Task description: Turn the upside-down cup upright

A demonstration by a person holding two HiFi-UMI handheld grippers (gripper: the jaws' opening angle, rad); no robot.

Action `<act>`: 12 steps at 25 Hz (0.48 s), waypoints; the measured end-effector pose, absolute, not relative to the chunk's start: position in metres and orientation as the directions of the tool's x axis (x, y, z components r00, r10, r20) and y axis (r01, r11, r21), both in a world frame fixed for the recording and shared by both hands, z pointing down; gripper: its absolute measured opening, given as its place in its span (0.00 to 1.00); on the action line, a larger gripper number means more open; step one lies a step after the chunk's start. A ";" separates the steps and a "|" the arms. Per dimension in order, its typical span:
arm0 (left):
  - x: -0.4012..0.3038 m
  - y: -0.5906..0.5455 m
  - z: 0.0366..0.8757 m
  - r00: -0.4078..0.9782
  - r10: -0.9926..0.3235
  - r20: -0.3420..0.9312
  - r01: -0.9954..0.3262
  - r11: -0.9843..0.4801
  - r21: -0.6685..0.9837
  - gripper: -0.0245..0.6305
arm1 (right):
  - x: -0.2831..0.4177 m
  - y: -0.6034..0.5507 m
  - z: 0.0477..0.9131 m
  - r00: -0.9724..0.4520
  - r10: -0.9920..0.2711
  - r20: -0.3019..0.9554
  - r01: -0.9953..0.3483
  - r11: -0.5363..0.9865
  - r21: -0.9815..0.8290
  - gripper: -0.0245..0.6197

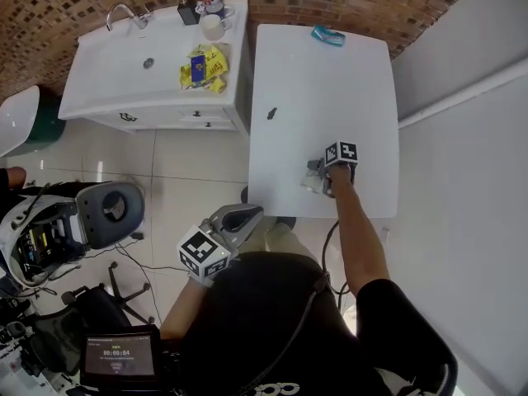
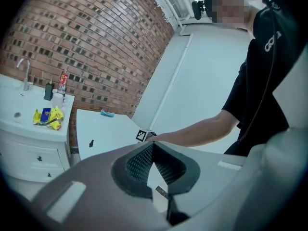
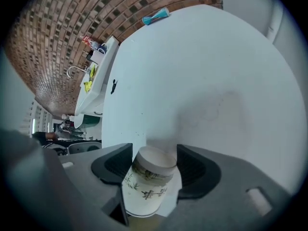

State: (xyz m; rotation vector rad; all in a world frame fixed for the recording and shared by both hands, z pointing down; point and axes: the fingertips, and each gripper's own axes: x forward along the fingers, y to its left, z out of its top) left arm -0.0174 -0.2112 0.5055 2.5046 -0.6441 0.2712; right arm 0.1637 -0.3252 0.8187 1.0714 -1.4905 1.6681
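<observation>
A white paper cup [image 3: 147, 182] with green print stands on the white table [image 3: 202, 66], its narrow closed end uppermost. My right gripper [image 3: 154, 150] points steeply down with one jaw on each side of the cup. The cup leans toward the left jaw and a gap shows at the right jaw, so the gripper is open. In the head view that gripper [image 1: 328, 178] and the cup [image 1: 313, 181] are near the table's front edge [image 1: 330, 81]. My left gripper [image 1: 241, 218] hangs off the table, by the person's body. Its tips [image 2: 153, 146] meet with nothing between them.
A teal object [image 1: 327, 35] lies at the table's far edge and a small dark thing [image 1: 271, 114] at mid-left. A white washbasin cabinet [image 1: 157, 64] with yellow packets, a bottle and a mug stands to the left. An office chair [image 1: 111, 213] is on the floor.
</observation>
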 end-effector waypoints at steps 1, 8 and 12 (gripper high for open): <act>-0.018 -0.215 0.507 0.869 -0.383 0.314 -0.492 -0.745 0.450 0.05 | 0.164 -0.324 0.818 -0.462 -0.050 0.886 -0.874 -0.146 -0.464 0.47; -0.012 -0.228 0.510 0.884 -0.356 0.304 -0.463 -0.761 0.455 0.05 | 0.173 -0.326 0.791 -0.466 -0.183 0.866 -0.865 -0.111 -0.489 0.46; -0.004 -0.224 0.509 0.894 -0.333 0.300 -0.442 -0.771 0.459 0.05 | 0.174 -0.332 0.764 -0.425 -0.310 0.850 -0.895 0.007 -0.445 0.46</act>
